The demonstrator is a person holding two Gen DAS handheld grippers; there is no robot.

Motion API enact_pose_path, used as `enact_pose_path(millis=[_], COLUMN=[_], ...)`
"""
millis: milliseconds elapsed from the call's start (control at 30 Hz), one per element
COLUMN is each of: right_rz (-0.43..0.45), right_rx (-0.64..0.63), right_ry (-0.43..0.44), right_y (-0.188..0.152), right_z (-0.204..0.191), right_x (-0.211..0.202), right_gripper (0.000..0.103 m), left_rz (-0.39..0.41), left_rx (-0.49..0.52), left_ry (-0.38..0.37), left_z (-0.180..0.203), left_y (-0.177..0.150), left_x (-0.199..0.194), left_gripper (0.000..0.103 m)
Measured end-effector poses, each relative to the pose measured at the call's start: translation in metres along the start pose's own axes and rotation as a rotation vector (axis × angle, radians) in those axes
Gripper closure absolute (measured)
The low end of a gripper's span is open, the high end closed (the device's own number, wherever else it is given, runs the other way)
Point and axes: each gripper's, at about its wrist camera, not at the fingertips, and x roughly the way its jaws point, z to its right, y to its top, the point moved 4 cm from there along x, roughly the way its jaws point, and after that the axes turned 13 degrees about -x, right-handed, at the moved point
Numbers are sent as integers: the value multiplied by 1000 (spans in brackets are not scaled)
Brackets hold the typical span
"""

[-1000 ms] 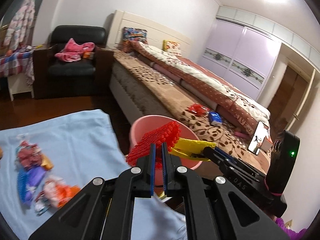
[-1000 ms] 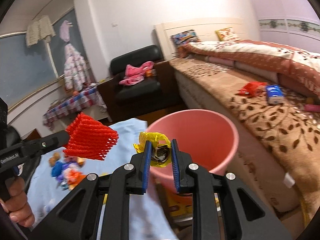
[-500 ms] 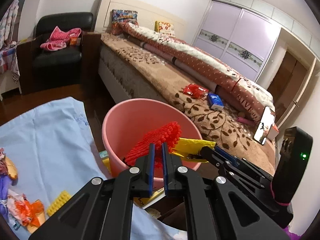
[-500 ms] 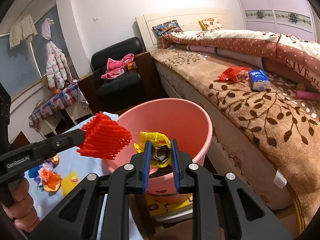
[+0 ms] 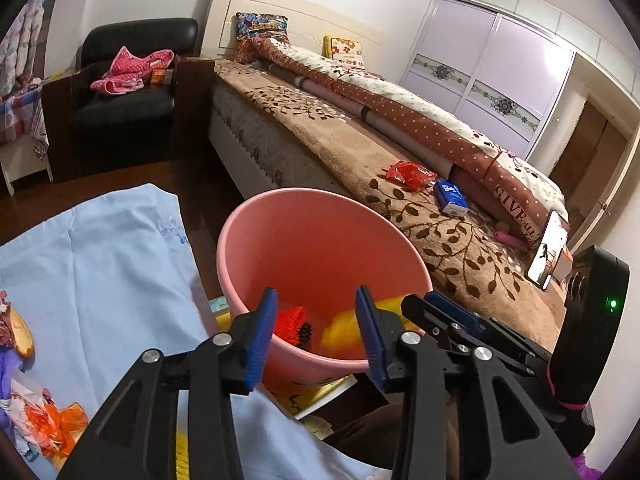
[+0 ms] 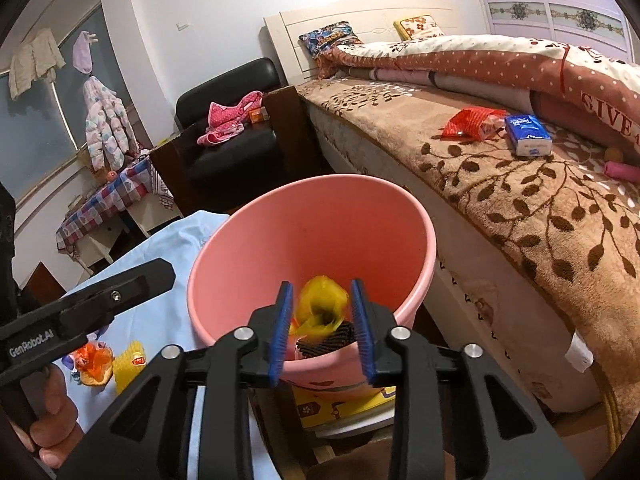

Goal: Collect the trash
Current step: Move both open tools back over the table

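Left wrist view: left gripper (image 5: 316,312) hangs over the near rim of the pink bucket (image 5: 256,232), jaws spread wide and opening, nothing between the pads. The red foam net (image 5: 290,322) lies in the bottom of the bucket, ribbed mesh, bright red, with a dark spiky bit just beside it. A yellow wrapper (image 5: 344,330) shows as a smeared blob next to it, blurred, probably in mid-fall. The right gripper (image 5: 434,314) reaches in from the right side over the bucket. More trash, an orange crinkled wrapper (image 5: 56,426), sits on the light blue cloth (image 5: 100,264) at left.

Right wrist view: right gripper (image 6: 322,312) is above the bucket's (image 6: 416,216) near rim, jaws partly apart and opening; yellow wrapper (image 6: 322,306) sits between the blue pads, crumpled, blurred, not clearly touched by either pad. A dark ribbed piece (image 6: 330,340) lies below it inside the bucket. The left gripper's arm (image 6: 88,300) crosses at left, a hand (image 6: 52,420) on its handle. A yellow ribbed piece (image 6: 128,364) and the orange wrapper (image 6: 94,362) lie on the blue cloth (image 6: 168,304).
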Motion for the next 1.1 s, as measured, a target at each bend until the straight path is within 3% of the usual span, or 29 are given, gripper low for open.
enact_pose_path(millis=[467,633,800,1100], right_rz=[47,71,90,92], right_rx=[-37,-55,-79,-117], right_ry=[32,52,87,161], right_y=[4,3,0,-12], right_z=[-26,-44,-69,-111], right_x=[-26,-41,-53,-69], right_gripper=[70,70,70,70], left_rz=[51,105,152,218], left_rx=[-34,-8,10,-5], left_ry=[69,120,164,235], left_z=[-15,-21,-31,-57], left_y=[-4,-9,-14,-27], left_x=[-41,-67,-93,-137], left_gripper=[53,42,38,37])
